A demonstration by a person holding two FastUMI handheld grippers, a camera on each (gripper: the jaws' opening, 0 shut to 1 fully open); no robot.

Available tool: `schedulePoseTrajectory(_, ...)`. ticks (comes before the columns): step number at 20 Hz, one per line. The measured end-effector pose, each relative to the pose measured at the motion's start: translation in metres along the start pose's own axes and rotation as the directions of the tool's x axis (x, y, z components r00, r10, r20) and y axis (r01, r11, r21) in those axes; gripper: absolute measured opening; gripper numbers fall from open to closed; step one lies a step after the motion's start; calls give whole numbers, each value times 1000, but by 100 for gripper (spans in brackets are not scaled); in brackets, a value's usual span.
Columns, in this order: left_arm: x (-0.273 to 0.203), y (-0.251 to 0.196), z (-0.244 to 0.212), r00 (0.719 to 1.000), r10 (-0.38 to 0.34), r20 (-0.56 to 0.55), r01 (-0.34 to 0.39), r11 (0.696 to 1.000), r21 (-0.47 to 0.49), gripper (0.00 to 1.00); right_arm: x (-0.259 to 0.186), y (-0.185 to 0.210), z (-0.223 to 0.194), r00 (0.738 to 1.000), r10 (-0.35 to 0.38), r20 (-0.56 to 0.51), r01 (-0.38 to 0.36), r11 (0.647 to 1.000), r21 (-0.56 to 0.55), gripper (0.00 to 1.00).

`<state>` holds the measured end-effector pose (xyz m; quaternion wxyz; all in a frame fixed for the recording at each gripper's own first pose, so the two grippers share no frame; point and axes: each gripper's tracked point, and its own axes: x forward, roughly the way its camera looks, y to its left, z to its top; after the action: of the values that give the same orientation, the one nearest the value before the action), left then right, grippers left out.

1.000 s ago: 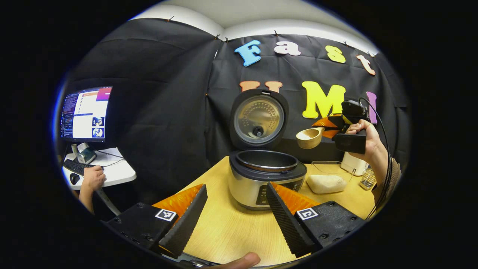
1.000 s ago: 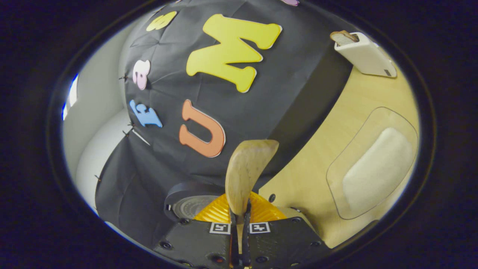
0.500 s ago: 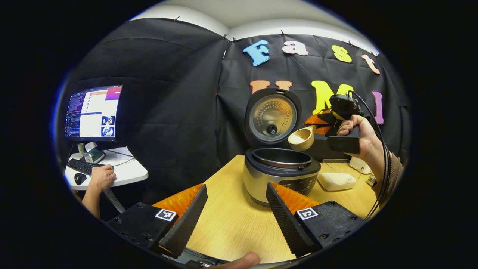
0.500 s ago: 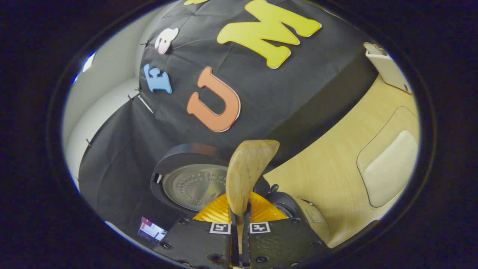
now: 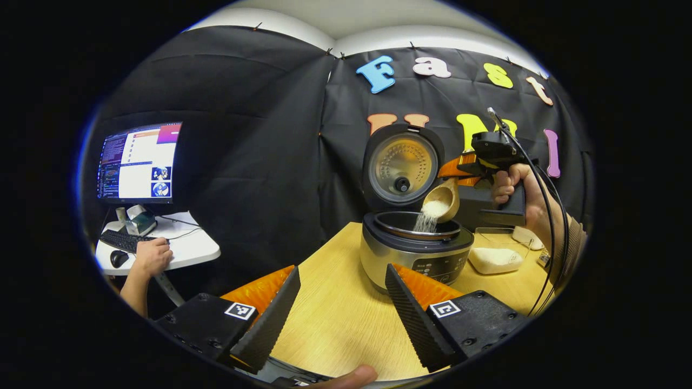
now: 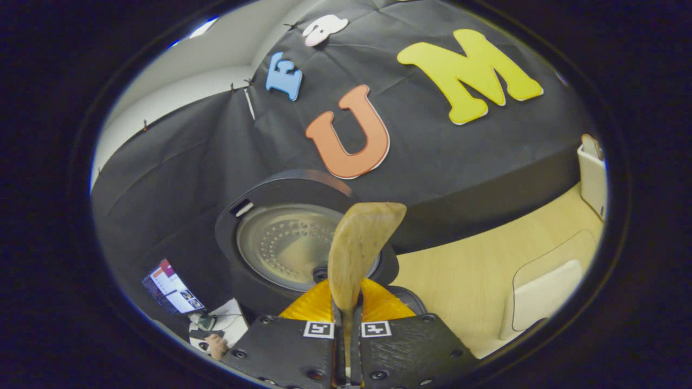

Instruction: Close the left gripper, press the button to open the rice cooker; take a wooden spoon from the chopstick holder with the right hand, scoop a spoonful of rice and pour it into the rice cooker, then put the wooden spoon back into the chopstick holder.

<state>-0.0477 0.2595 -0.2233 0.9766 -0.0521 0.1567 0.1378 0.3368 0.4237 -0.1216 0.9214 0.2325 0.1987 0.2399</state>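
Note:
The rice cooker (image 5: pixel 416 254) stands on the wooden table with its lid (image 5: pixel 403 167) raised. Above the pot, my right gripper (image 5: pixel 458 172), held in a hand, is shut on the handle of the wooden spoon (image 5: pixel 442 201). The spoon is tipped, and white rice (image 5: pixel 427 221) streams from it into the pot. In the right gripper view, the right gripper (image 6: pixel 346 324) clamps the spoon (image 6: pixel 359 248), its bowl edge-on before the cooker lid (image 6: pixel 292 243). My left gripper (image 5: pixel 343 302) hangs open in front of the cooker, holding nothing.
A clear tray of rice (image 5: pixel 494 259) lies right of the cooker, seen too as the tray (image 6: pixel 546 294). A white holder (image 6: pixel 592 173) stands at the table's back. At far left are a monitor (image 5: pixel 138 162) and a person's hand (image 5: pixel 151 256) on a side desk.
The right gripper carried the spoon left and down over the open pot and tipped it; rice now pours out. The left gripper stayed open, and its view shifted slightly.

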Motion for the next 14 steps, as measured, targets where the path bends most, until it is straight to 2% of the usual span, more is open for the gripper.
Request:
schedulePoseTrajectory(5, -1, 3, 0, 1000, 10, 1, -10, 1000, 8, 100, 10, 6, -13, 1000, 1, -29, -6, 981, -192, 4)
schedulePoseTrajectory(8, -1, 3, 3, 1000, 11, 14, -11, 1000, 23, 100, 12, 7, -16, 999, -1, -40, -12, 944, -329, 4)
schedulePoseTrajectory(11, 1, 3, -1, 1000, 15, 2, -15, 1000, 25, 100, 12, 7, -14, 999, -4, -36, -10, 919, -395, 4)
schedulePoseTrajectory(14, 4, 2, -3, 1000, 11, -2, -11, 1000, 9, 100, 11, 5, -10, 1000, -21, 1, 18, 862, -507, 4)
